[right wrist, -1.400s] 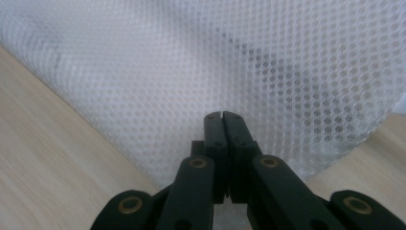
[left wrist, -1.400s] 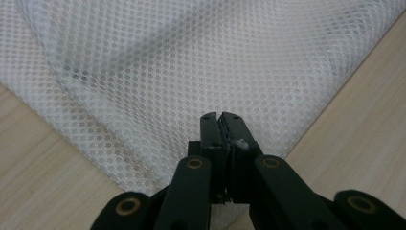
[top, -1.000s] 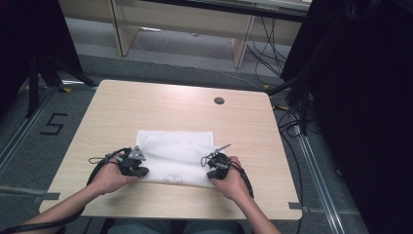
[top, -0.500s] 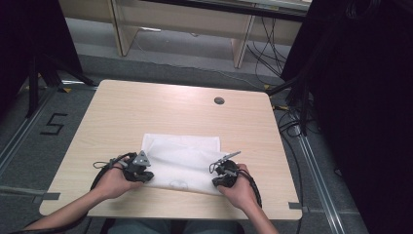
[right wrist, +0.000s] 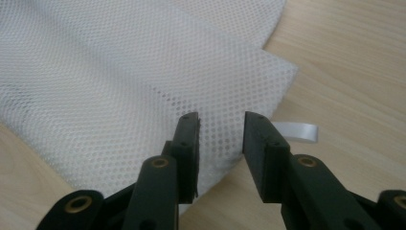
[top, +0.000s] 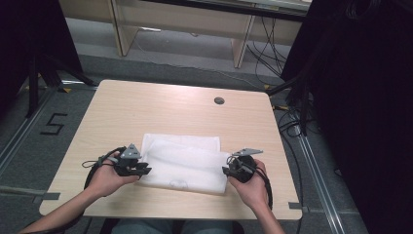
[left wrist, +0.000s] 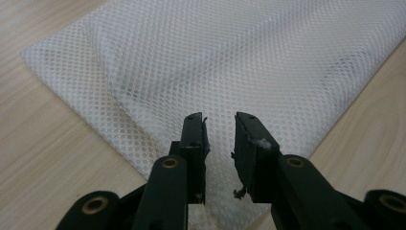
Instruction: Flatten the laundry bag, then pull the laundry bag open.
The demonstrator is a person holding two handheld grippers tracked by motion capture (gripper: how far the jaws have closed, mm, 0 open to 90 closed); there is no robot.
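At the near edge of the table (top: 146,102), the white mesh bag (top: 187,163) lies folded flat. The left gripper (left wrist: 219,125) and right gripper (right wrist: 221,125) have just been opening; both jaws stand apart, holding nothing, so the fold seems released.

Even, soft overhead light is falling on the counter (top: 146,112), casting only faint shadows and no glare. The room's right side is sinking into darkness. Both gripper views are blurring slightly toward their near edges.
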